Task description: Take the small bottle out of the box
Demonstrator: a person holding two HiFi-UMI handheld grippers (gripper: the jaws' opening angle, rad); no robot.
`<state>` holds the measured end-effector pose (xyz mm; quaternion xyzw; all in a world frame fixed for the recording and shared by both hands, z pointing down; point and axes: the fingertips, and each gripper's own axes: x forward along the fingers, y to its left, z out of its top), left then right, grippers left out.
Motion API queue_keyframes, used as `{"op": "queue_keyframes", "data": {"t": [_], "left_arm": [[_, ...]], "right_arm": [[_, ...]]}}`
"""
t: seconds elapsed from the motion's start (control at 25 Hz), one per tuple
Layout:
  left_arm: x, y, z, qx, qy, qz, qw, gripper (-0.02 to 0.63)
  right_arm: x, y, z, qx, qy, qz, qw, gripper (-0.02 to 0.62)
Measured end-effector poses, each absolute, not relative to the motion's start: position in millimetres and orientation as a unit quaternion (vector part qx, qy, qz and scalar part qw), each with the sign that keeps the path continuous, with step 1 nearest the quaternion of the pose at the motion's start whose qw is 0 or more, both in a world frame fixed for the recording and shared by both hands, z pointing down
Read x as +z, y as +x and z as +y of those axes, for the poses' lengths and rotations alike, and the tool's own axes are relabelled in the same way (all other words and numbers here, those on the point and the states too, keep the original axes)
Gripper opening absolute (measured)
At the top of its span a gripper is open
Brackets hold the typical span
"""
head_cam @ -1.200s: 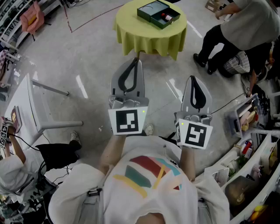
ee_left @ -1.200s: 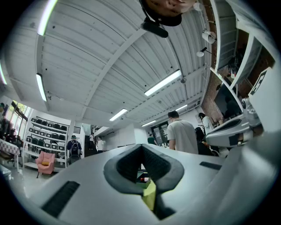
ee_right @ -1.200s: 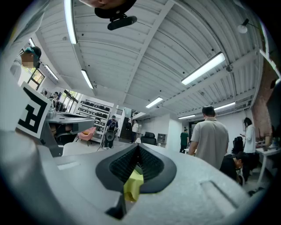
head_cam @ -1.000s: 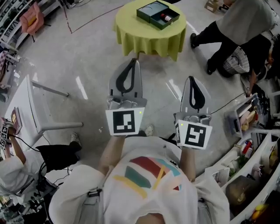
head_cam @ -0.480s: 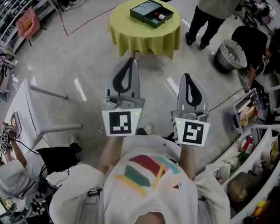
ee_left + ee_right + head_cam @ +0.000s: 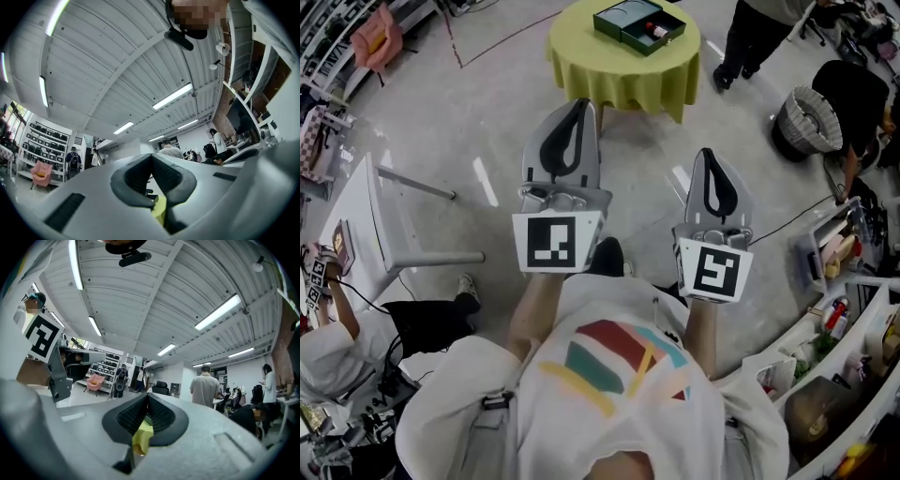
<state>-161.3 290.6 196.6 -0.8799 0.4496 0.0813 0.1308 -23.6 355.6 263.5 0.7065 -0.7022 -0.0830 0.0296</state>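
Far ahead in the head view, a round table with a yellow-green cloth (image 6: 623, 70) carries an open dark green box (image 6: 630, 21). A small bottle with a red band (image 6: 657, 30) lies in the box's right half. My left gripper (image 6: 579, 105) and right gripper (image 6: 710, 154) are held up side by side in front of my chest, well short of the table. Both point towards it, shut and with nothing in them. In the left gripper view the left gripper (image 6: 151, 157) has its pads together. The right gripper (image 6: 146, 398) shows the same, with the yellow cloth (image 6: 142, 437) seen below the pads.
A white table (image 6: 370, 220) stands at the left. A woven basket (image 6: 811, 120) and a standing person (image 6: 750, 33) are at the upper right. Cluttered shelves (image 6: 848, 309) run along the right edge. A cable (image 6: 797, 216) lies on the grey floor between me and the table.
Both grippers stay shut and side by side. My dark shoe has come into view below them. The people at the upper right have moved towards the frame's edge.
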Motion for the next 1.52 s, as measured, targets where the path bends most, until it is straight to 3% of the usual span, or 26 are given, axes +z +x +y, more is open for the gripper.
{"op": "queue_keyframes", "data": {"t": [0.72, 1.0, 1.32, 1.52], "left_arm": [[167.8, -154.8, 271.3, 0.140, -0.867, 0.449, 0.165, 0.015], [163.8, -142.6, 227.3, 0.172, -0.877, 0.430, 0.126, 0.014], [182.1, -92.1, 117.2, 0.185, -0.890, 0.404, 0.102, 0.015], [178.8, -42.8, 38.7, 0.174, -0.894, 0.392, 0.129, 0.015]], "right_arm": [[248.4, -7.7, 345.1, -0.108, 0.692, -0.714, -0.015, 0.003], [244.3, 10.3, 312.1, -0.106, 0.687, -0.716, -0.062, 0.003], [268.0, 56.5, 216.7, -0.114, 0.713, -0.692, -0.015, 0.003], [276.9, 93.7, 125.6, -0.099, 0.714, -0.694, -0.008, 0.003]]}}
